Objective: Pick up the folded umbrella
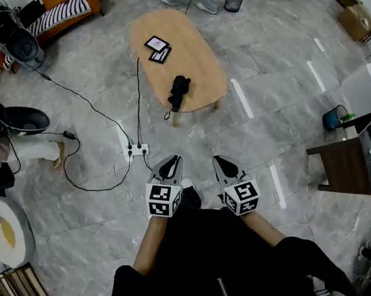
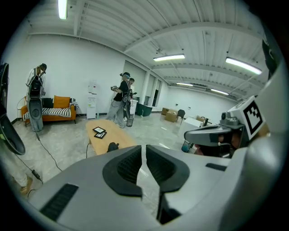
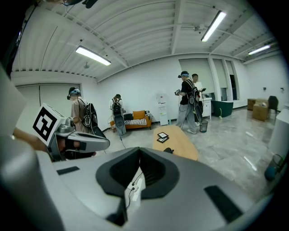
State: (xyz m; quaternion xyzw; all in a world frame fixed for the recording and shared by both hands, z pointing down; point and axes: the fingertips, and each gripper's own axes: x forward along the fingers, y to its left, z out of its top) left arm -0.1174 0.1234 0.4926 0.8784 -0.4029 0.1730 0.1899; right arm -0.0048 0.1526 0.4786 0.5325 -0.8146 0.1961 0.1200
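Jaws closed and empty on left gripper (image 1: 169, 164) and right gripper (image 1: 223, 163), probably because the umbrella (image 1: 178, 91) lies well apart at twelve o'clock on the table (image 1: 191, 44).

I am facing a grey tiled floor (image 1: 281, 96). An oval wooden table (image 1: 195, 60) is standing ahead, with strip lights (image 2: 169, 57) glowing overhead.

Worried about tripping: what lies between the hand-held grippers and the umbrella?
Head view: bare floor up to the table; a power strip with cables lies just left.
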